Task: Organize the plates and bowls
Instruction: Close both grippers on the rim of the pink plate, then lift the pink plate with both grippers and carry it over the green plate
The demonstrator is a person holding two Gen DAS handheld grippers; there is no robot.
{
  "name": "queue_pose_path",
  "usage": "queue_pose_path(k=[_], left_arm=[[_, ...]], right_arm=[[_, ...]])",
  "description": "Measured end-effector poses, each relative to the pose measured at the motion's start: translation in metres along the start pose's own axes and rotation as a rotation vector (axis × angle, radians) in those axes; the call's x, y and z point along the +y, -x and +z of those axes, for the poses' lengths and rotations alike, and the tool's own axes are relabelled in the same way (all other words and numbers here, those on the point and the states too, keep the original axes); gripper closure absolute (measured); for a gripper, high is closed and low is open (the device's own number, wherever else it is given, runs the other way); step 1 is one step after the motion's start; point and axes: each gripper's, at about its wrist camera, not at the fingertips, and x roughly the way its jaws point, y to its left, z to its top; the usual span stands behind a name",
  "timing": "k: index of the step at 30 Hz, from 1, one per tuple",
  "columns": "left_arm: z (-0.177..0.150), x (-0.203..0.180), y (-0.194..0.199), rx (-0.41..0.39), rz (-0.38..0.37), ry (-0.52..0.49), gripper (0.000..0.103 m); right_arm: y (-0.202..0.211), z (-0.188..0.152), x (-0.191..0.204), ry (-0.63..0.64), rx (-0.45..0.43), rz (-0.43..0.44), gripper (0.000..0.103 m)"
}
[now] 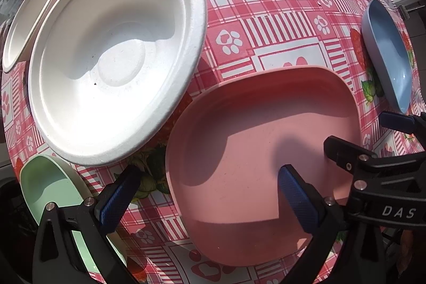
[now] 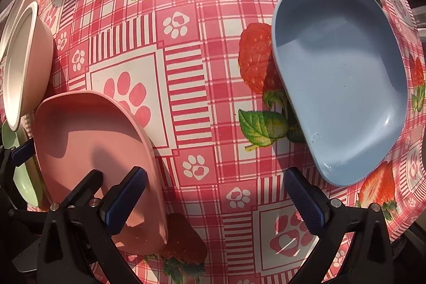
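Tongs first: my left gripper (image 1: 207,194) stands wide apart with nothing between its blue pads, one finger (image 1: 118,200) over the checked cloth and the other (image 1: 298,200) hanging over the floor of the pink plate (image 1: 253,140). I cannot tell whether that pad touches the plate or only hovers above it. My right gripper (image 2: 213,200) is also spread wide and empty; its left finger (image 2: 123,200) sits over the near rim of the pink plate (image 2: 87,151), its right finger (image 2: 306,200) over bare tablecloth (image 2: 186,76) just short of the blue plate (image 2: 343,87).

In the left wrist view I see the right gripper (image 1: 356,135) reaching in at the pink plate's right edge, one black finger above the plate, the other outside it.

Moving outward in the left view, a large white bowl (image 1: 111,57) lies just beside the pink plate's upper left corner, its rim close to the pink one. A second white dish (image 1: 29,17) sits behind it at the left, partly overlapped by it in view. A green plate (image 1: 50,185) lies at the lower left, partly hidden by my left gripper's frame. The blue plate (image 1: 388,52) is far right, well apart from the pink one.

The tablecloth (image 1: 266,17) is pink-and-white check with strawberries and paw prints. In the right view, cream bowls (image 2: 26,57) stand at the left edge.
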Motion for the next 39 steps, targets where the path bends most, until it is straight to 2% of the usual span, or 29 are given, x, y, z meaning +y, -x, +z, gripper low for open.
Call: queue_pose_path(k=[8,10,12,14,19,21,22,27,35,39], left_arm=[[-0.006,0.001,0.007,0.050,-0.006,0.002,0.002],[-0.006,-0.003,0.011,0.049,-0.007,-0.025,0.007],[-0.005,-0.011,0.017,0.037,0.002,-0.075,0.019],[-0.007,-0.021,0.023,0.023,0.012,-0.127,0.028],[-0.005,-0.022,0.025,0.034,0.009,-0.145,0.032],[-0.005,-0.022,0.027,0.038,0.023,-0.161,0.036],[-0.006,-0.021,0.028,0.032,0.019,-0.165,0.037],[-0.007,-0.013,0.032,0.038,0.019,-0.164,0.049],[-0.017,-0.014,0.046,0.033,0.054,-0.270,0.057],[-0.020,-0.006,0.053,0.034,0.046,-0.271,0.061]], right_arm=[[0.002,0.000,-0.003,-0.029,-0.003,0.011,0.000],[0.003,-0.003,-0.002,-0.042,-0.014,0.011,0.003],[0.006,-0.007,0.000,-0.050,-0.031,0.015,0.010],[0.012,-0.012,0.005,-0.044,-0.051,0.017,0.022],[0.022,-0.022,0.015,-0.031,-0.094,0.027,0.042],[0.026,-0.026,0.022,-0.009,-0.117,0.050,0.067],[0.028,-0.029,0.028,0.013,-0.125,0.097,0.090],[0.030,-0.040,0.040,-0.020,-0.125,0.119,0.090],[0.027,-0.068,0.043,-0.134,-0.084,0.187,0.090],[0.027,-0.082,0.051,-0.150,-0.071,0.200,0.090]])
